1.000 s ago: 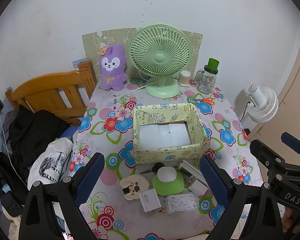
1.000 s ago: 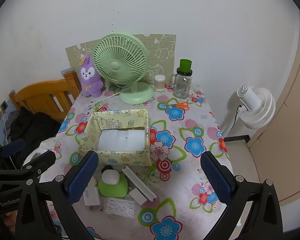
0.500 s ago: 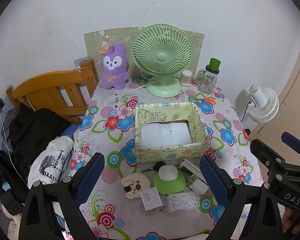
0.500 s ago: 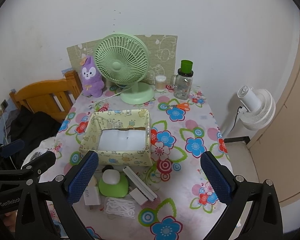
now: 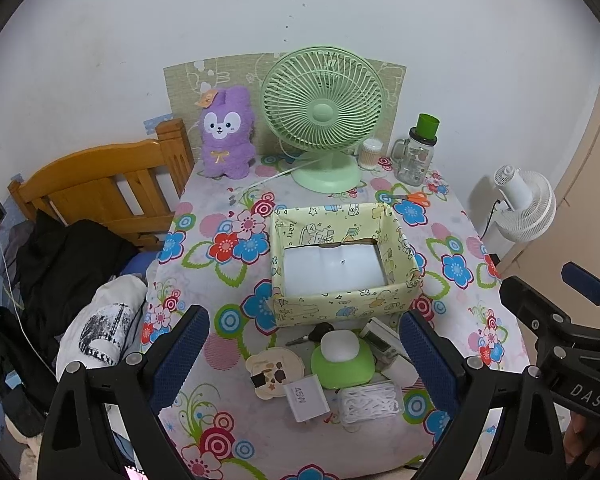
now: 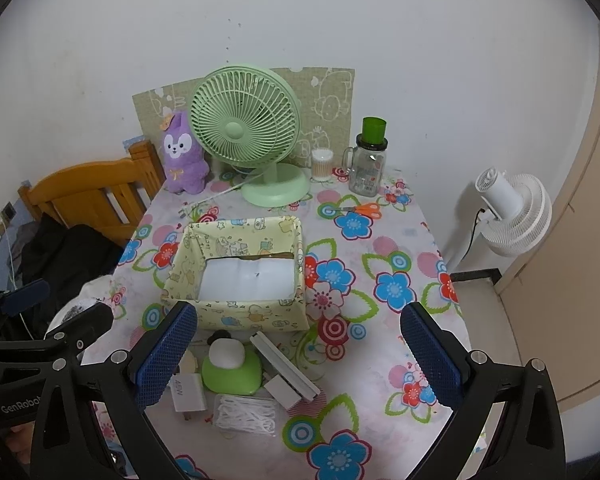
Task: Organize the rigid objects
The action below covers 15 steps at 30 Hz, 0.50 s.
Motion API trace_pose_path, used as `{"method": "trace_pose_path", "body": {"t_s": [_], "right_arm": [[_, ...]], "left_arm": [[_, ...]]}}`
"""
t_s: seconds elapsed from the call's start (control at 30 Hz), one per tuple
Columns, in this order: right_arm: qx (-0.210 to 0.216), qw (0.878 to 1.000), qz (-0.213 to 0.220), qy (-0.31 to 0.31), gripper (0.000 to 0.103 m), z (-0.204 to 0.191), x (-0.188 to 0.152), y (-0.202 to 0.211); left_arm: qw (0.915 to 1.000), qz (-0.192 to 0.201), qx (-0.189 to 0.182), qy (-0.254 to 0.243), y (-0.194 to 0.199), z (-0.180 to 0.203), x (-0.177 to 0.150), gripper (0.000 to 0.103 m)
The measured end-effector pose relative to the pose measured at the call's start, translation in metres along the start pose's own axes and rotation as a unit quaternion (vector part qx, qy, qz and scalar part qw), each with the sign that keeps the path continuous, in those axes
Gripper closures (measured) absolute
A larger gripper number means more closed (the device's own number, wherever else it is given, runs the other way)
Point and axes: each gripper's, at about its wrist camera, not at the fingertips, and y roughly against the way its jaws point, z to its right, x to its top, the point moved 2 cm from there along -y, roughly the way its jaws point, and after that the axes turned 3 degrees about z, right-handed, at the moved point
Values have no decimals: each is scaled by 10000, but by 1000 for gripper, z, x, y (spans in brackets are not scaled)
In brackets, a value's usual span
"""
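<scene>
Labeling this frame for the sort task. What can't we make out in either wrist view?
- Round beige item: mostly behind the left gripper finger in the right view.
- Key: partly under the green case, both views.
- Box floor: near strip hidden by its front wall.
- Charger print: too small beyond "45W".

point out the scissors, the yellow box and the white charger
scissors [image 6: 367, 209], right wrist view, orange handles
yellow box [image 5: 342, 307], left wrist view, near outer wall
white charger [image 5: 305, 397], left wrist view, printed top face
</scene>
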Motion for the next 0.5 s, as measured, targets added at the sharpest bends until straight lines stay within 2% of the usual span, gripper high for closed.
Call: {"method": "trace_pose_path", "body": {"t_s": [0.5], "right_arm": [[-203, 9997, 157, -4, 0, -16, 9, 0]], "left_arm": [[9997, 75, -169, -173, -6, -12, 11, 6]]}}
